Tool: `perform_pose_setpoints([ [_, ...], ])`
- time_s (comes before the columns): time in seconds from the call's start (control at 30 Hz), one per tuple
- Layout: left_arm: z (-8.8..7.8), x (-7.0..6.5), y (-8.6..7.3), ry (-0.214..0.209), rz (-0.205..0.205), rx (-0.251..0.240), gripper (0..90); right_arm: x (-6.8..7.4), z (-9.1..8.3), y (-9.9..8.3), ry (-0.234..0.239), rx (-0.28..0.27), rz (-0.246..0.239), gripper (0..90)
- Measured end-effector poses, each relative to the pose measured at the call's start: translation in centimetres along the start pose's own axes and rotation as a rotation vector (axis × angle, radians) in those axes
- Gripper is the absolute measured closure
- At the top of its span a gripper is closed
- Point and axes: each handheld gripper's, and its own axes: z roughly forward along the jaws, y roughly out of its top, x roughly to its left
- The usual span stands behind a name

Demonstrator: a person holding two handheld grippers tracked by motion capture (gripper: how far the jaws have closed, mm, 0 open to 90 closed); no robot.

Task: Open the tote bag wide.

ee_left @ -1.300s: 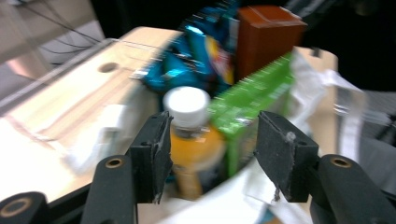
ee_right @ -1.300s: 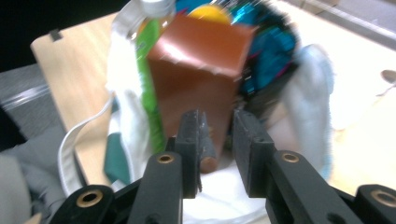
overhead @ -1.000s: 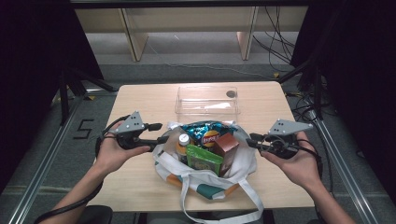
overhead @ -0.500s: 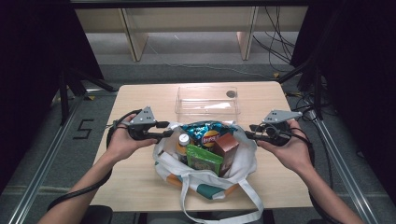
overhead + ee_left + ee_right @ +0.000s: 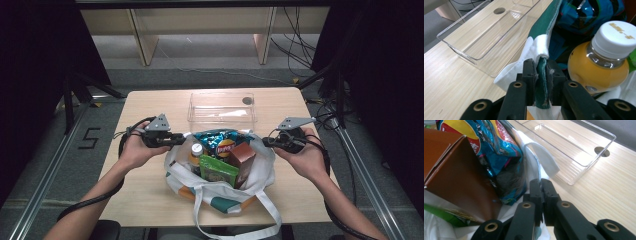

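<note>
- The tote bag (image 5: 220, 192) sits on the desk (image 5: 150, 200), just in front of the clear tray (image 5: 221, 107), stuffed with snacks and a juice bottle (image 5: 599, 62).
- The left gripper (image 5: 541, 75) has just been closing; it pinches the bag's rim.
- The right gripper (image 5: 541, 192), also just closing, clamps the opposite rim.

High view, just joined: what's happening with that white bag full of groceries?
A person holds the white cloth tote bag with green trim by its rim on both sides. The left gripper has just closed on the green-edged rim beside the orange juice bottle with a white cap. The right gripper has just closed at the opposite rim, near the brown carton and blue crisp packet. The clear plastic tray lies behind the bag.
</note>
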Motion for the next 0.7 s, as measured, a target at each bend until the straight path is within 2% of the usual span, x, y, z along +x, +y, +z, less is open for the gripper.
perform_pose_setpoints([
  [0.07,0.03,0.08,0.02,0.0,-0.006,0.005,79.9,-0.06,0.02,0.03,0.004,0.005,0.0,88.9],
  [0.13,0.14,0.15,0.04,0.007,-0.005,0.003,80.4,0.03,0.1,0.03,0.0,0.022,0.026,89.1],
  [0.2,0.2,0.2,0.09,0.015,-0.01,0.003,80.6,-0.01,0.12,0.07,-0.001,0.022,0.027,89.2],
  [0.23,0.18,0.36,0.14,0.015,0.003,0.011,80.8,-0.11,0.29,0.14,-0.016,0.005,0.027,89.2],
  [0.27,0.32,0.31,0.13,0.014,-0.017,-0.002,80.8,-0.11,0.29,0.14,-0.016,0.005,0.027,89.2],
  [0.3,0.36,0.33,0.15,0.019,-0.029,0.005,80.8,-0.11,0.32,0.18,-0.016,0.003,0.032,89.2],
  [0.37,0.42,0.52,0.16,0.024,-0.02,0.014,80.8,-0.09,0.48,0.27,-0.02,0.008,0.035,89.2],
  [0.4,0.58,0.5,0.15,0.02,-0.04,0.004,80.8,-0.28,0.53,0.48,-0.018,0.005,0.008,89.3],
  [0.5,0.53,0.48,0.19,0.031,-0.05,-0.004,80.9,-0.01,0.36,0.58,-0.009,0.0,0.026,86.5],
  [0.53,0.53,0.47,0.18,0.031,-0.05,-0.003,80.9,-0.13,0.45,0.62,-0.01,-0.022,-0.008,83.9],
  [0.6,0.55,0.44,0.18,0.031,-0.05,-0.001,81.0,0.19,0.52,0.64,-0.015,-0.027,0.001,80.0],
  [0.63,0.55,0.44,0.19,0.031,-0.05,0.0,81.0,0.09,0.63,0.67,-0.019,-0.019,-0.027,79.6],
  [0.67,0.57,0.44,0.21,0.031,-0.051,-0.002,81.0,0.12,0.78,0.64,-0.017,-0.015,-0.031,79.6],
  [0.7,0.58,0.45,0.23,0.032,-0.051,-0.002,81.0,0.23,0.83,0.57,-0.009,0.014,-0.009,80.3],
])
